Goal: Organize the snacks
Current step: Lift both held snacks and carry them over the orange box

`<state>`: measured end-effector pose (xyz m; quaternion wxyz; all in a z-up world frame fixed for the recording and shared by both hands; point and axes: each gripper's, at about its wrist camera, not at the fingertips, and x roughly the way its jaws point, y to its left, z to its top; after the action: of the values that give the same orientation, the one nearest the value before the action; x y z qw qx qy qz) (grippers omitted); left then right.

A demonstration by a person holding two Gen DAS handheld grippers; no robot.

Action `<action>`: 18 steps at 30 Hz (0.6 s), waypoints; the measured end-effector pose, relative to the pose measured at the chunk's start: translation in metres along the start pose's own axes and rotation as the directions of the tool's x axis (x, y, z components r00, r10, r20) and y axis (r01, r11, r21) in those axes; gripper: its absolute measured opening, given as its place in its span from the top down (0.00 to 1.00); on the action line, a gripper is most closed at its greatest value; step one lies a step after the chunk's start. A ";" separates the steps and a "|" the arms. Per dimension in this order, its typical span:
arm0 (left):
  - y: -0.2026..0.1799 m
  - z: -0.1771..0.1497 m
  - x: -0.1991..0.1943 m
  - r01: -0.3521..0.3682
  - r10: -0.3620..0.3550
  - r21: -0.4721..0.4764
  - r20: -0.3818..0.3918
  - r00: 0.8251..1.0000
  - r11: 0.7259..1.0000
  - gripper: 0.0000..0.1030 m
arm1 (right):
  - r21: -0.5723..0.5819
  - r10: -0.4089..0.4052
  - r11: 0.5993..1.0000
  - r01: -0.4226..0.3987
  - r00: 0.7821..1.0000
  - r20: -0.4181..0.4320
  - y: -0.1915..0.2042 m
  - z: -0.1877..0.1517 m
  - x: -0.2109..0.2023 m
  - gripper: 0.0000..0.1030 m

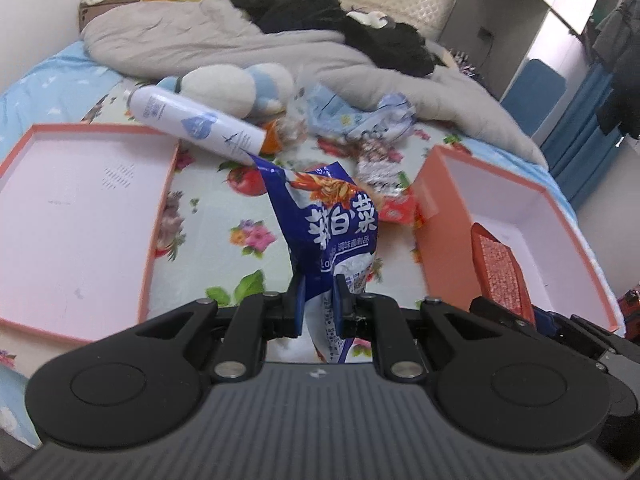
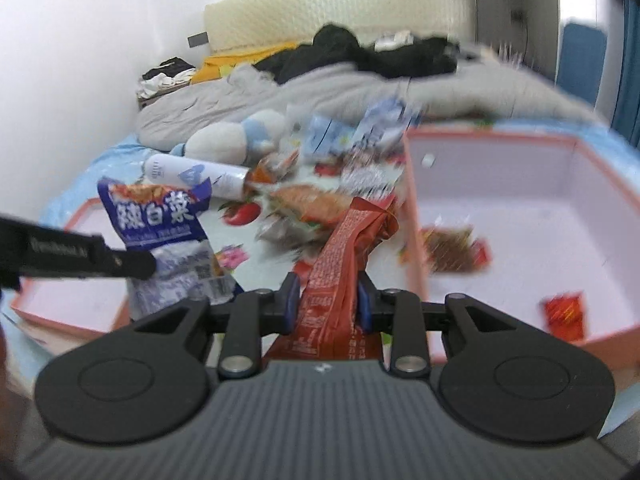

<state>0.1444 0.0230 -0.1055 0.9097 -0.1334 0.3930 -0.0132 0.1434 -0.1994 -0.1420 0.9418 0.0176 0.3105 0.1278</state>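
My left gripper (image 1: 320, 300) is shut on a blue snack bag (image 1: 332, 220) and holds it upright above the floral bedsheet. The same blue bag (image 2: 160, 216) shows at the left of the right wrist view, with a black finger (image 2: 132, 264) of the left gripper on it. My right gripper (image 2: 328, 300) is shut on a long red-brown snack packet (image 2: 344, 248), also lifted off the bed. That red packet (image 1: 500, 268) hangs over the near wall of the pink box (image 1: 560, 208). Two small packets (image 2: 452, 248) lie inside the box (image 2: 520, 152).
A shallow pink lid (image 1: 80, 220) lies on the left of the bed. Between lid and box sit loose snack packets (image 1: 372, 160), a white spray can (image 1: 196, 128) and a plush toy (image 1: 240, 84). A grey duvet (image 1: 280, 44) and black clothes lie behind.
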 end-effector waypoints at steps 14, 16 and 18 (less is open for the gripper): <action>-0.066 0.038 -0.032 0.089 -0.095 0.100 0.064 0.993 0.991 0.84 | 0.002 -0.042 0.999 0.043 0.991 0.126 -0.038 0.050 -0.044 0.69; -0.078 0.045 -0.035 0.106 -0.114 0.111 0.075 0.991 0.988 0.84 | 0.001 -0.059 0.998 0.059 0.987 0.151 -0.045 0.058 -0.052 0.69; -0.089 0.051 -0.038 0.122 -0.134 0.127 0.086 0.987 0.984 0.84 | 0.001 -0.073 0.997 0.074 0.982 0.174 -0.052 0.066 -0.059 0.69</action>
<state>0.1622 -0.0464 -0.0224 0.9310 -0.1032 0.3386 -0.0893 0.1483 -0.2619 -0.0607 0.9694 0.0147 0.2271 0.0917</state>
